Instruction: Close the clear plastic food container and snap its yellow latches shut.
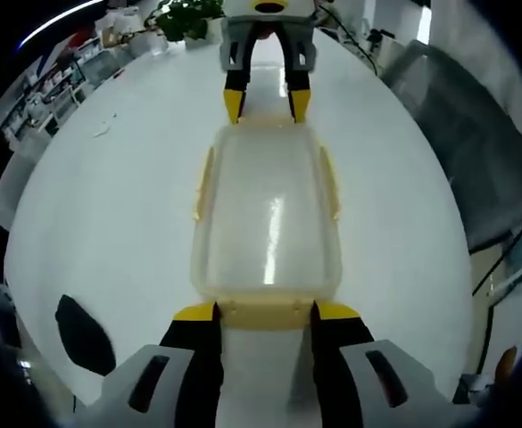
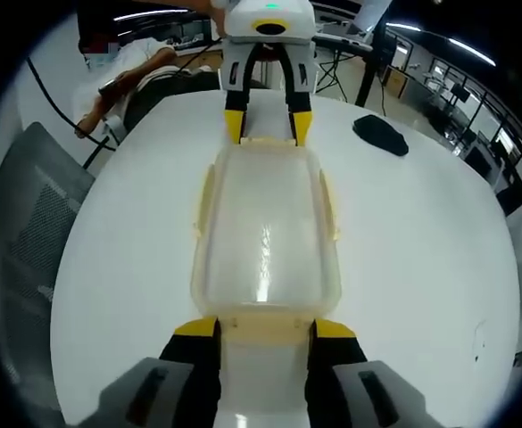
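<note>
A clear plastic container (image 1: 265,214) (image 2: 265,232) lies lengthwise on the white table (image 1: 118,205), lid on top. Pale yellow latches run along its long sides (image 1: 204,183) (image 2: 330,209). In the left gripper view, my left gripper (image 1: 265,312) stands open, its yellow-tipped jaws either side of the near end latch (image 1: 265,314). My right gripper (image 1: 265,105) is at the far end, jaws apart around that end's latch (image 1: 265,122). The right gripper view mirrors this: right gripper (image 2: 265,328) open at the near latch (image 2: 265,323), left gripper (image 2: 265,125) opposite.
A black flat object (image 1: 82,334) (image 2: 381,134) lies on the table beside the left gripper's end. A grey mesh chair (image 1: 475,152) (image 2: 29,205) stands at the table's edge. A plant (image 1: 185,18) and a person's arm (image 2: 127,76) sit beyond opposite ends.
</note>
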Motion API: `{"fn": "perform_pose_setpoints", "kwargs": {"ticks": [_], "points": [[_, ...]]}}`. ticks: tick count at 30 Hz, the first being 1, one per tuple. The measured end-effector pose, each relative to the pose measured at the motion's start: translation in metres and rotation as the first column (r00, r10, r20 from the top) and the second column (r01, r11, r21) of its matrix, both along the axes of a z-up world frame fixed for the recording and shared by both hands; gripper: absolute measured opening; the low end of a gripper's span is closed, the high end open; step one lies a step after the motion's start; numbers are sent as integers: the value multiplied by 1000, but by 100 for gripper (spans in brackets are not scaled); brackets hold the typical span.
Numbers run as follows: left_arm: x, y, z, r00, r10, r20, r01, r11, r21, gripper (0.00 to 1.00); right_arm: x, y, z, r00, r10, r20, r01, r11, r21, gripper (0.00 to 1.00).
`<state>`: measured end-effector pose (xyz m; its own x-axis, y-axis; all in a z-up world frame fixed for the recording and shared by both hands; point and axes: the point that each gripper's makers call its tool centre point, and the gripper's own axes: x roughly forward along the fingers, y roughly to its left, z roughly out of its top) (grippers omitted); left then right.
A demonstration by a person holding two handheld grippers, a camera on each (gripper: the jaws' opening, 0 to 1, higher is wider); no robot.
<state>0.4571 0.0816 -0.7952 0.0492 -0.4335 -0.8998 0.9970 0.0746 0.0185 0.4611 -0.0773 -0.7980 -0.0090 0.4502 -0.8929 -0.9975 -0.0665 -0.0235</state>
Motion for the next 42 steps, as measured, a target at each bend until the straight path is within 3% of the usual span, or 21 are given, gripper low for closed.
{"fn": "perform_pose_setpoints", "kwargs": {"ticks": [7, 21, 32, 42], "points": [[2, -6, 19, 999, -26, 48, 26, 1000, -4, 37, -3, -7, 10, 1000, -7, 5, 7, 1000, -1, 34], [8, -15, 37, 995, -38, 89, 37, 999, 14, 37, -1, -17, 34, 999, -24, 40, 23, 1000, 12, 34], [12, -39, 59, 992, -50, 118, 48, 999, 22, 36, 0, -41, 55, 997, -39, 66, 37, 999, 21, 34], [10, -65, 68, 990, -46, 136, 44, 999, 15, 36, -1, -69, 68, 996, -34, 77, 32, 999, 21, 34]]}}
